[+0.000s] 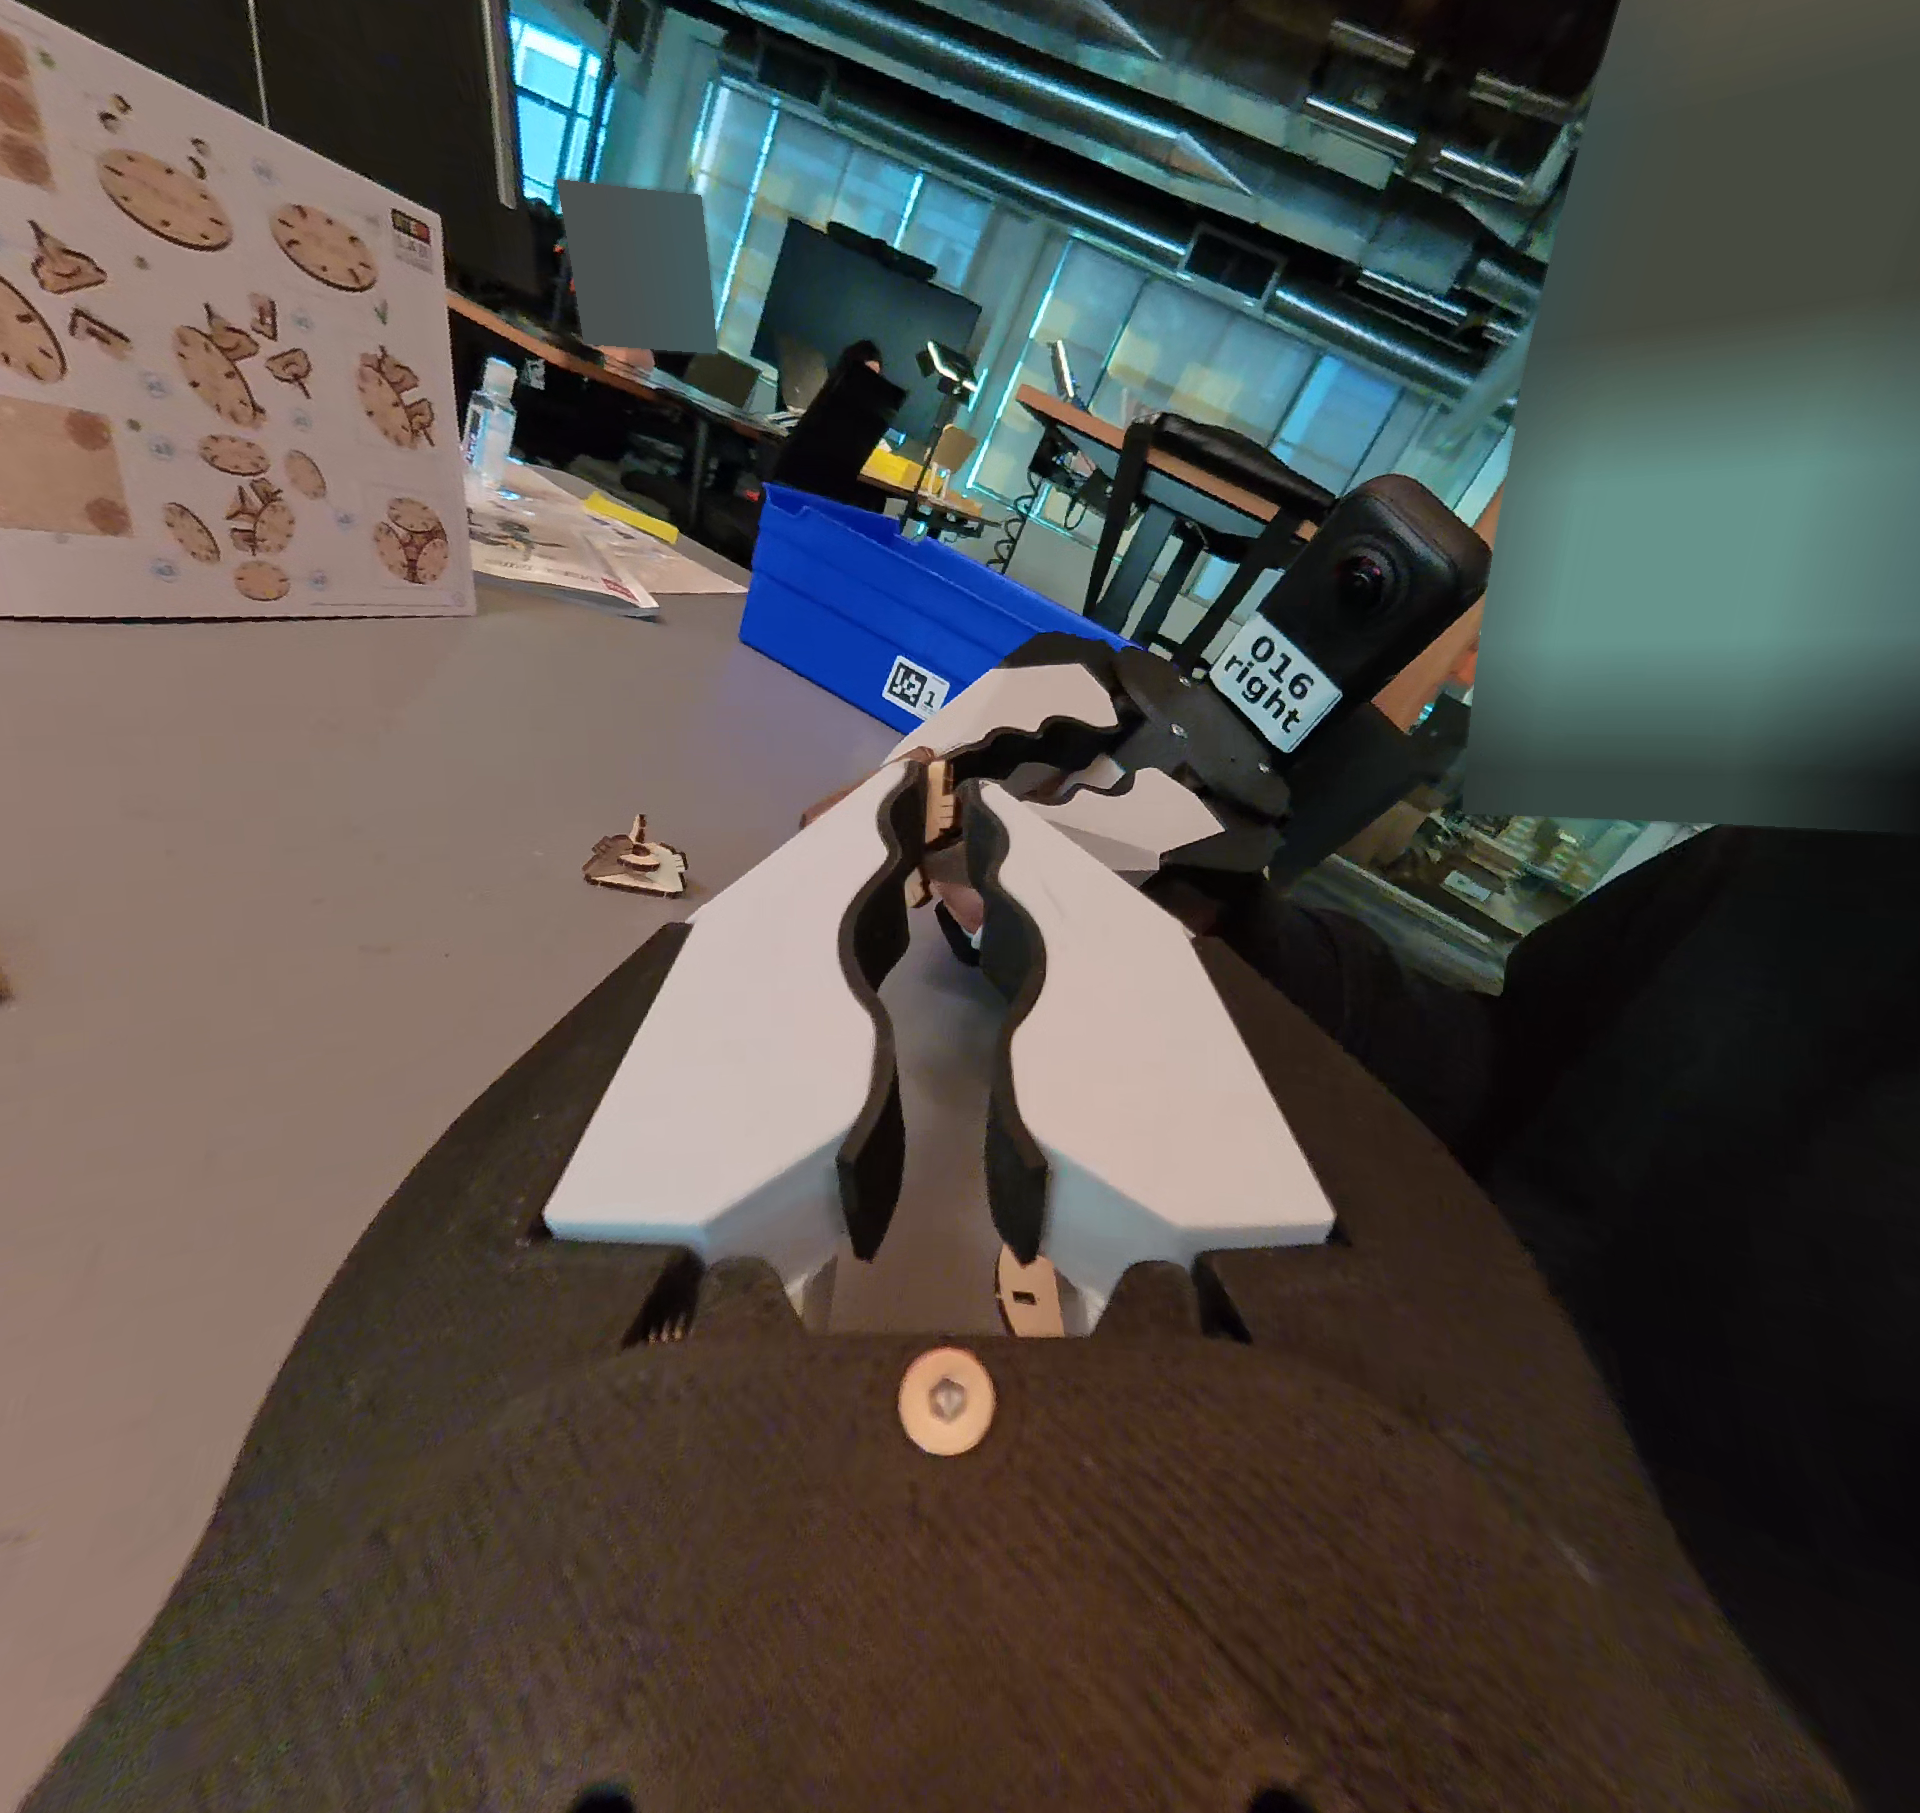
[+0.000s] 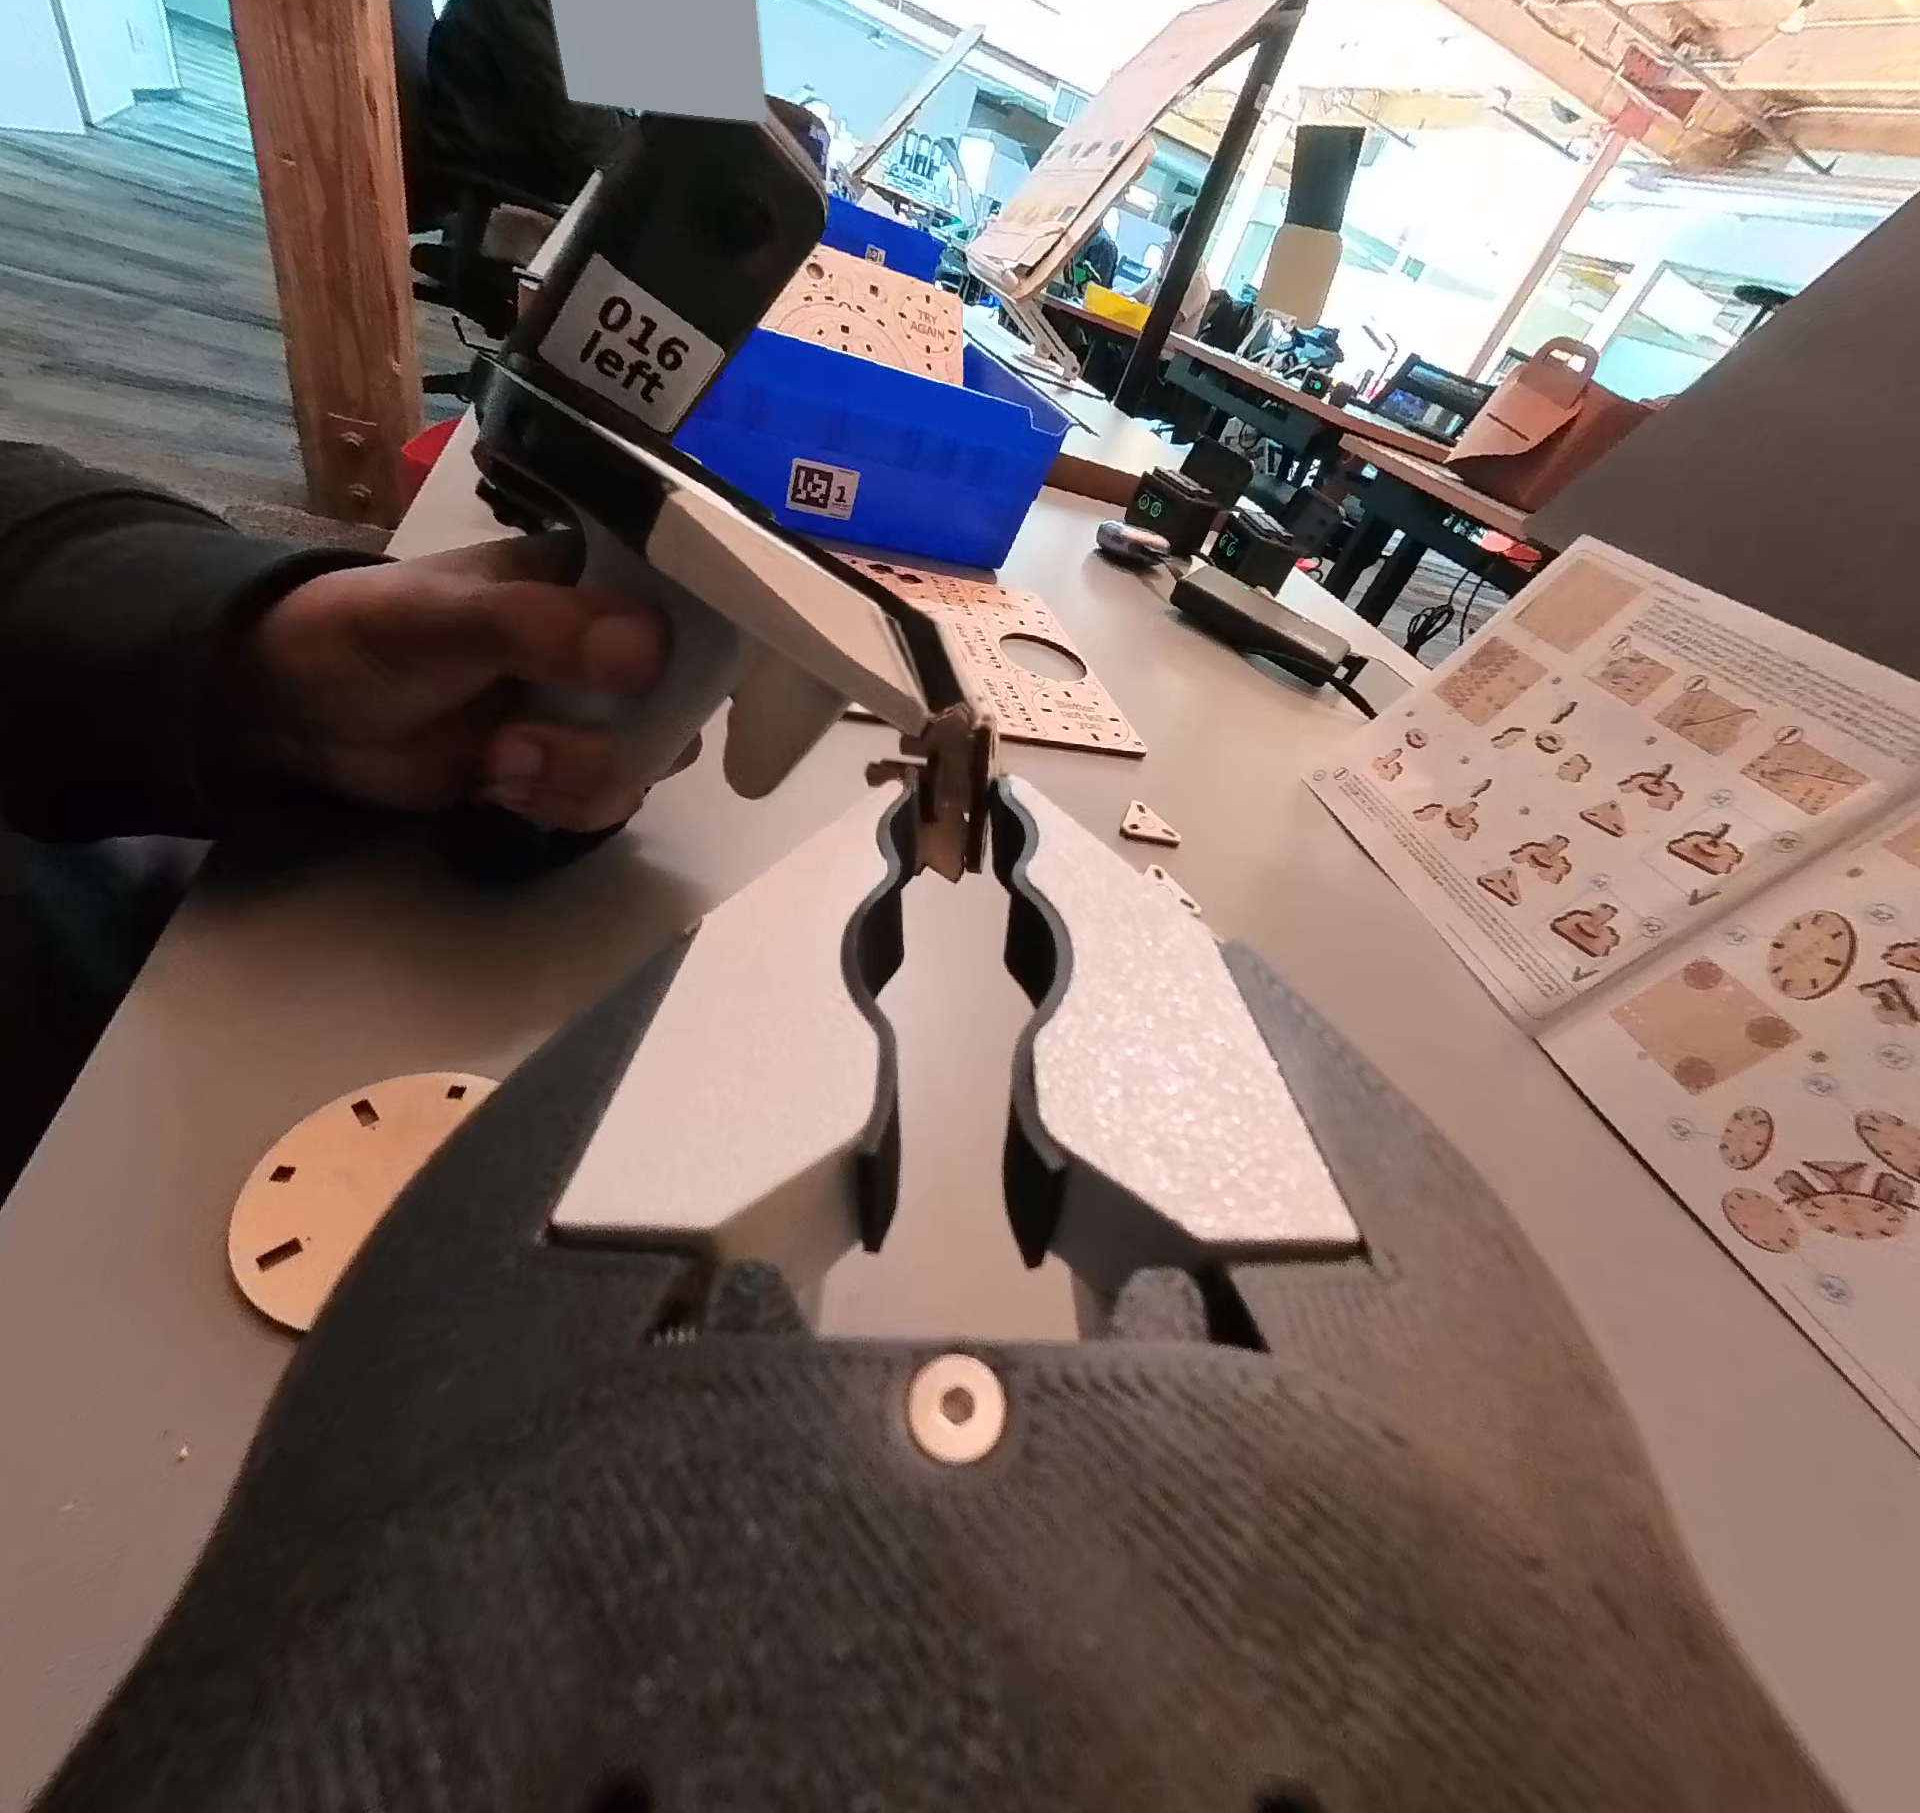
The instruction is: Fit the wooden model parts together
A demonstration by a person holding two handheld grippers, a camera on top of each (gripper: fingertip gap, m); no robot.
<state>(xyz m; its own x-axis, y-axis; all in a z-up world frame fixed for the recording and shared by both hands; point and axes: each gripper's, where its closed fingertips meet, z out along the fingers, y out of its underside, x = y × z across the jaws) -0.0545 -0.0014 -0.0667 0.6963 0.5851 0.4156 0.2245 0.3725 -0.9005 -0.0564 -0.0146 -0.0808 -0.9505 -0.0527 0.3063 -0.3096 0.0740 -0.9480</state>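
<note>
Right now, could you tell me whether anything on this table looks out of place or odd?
Nothing looks damaged or spilled. A few wooden parts lie loose: a slotted disc, a small triangle, and a small assembled piece. Both grippers pinch one wooden assembly above the table.

Pale laser-cut wooden piece (image 2: 951, 797) (dark scorched edges); matt grey table (image 1: 312, 828); glossy blue plastic bin (image 2: 883, 433); paper instruction sheet (image 2: 1662, 828).

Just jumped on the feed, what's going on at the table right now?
A person holds both grippers tip to tip above the grey table. The left gripper and right gripper are each clamped on a small wooden assembly between them. A wooden disc, a cut-out sheet and instruction sheets lie around.
</note>
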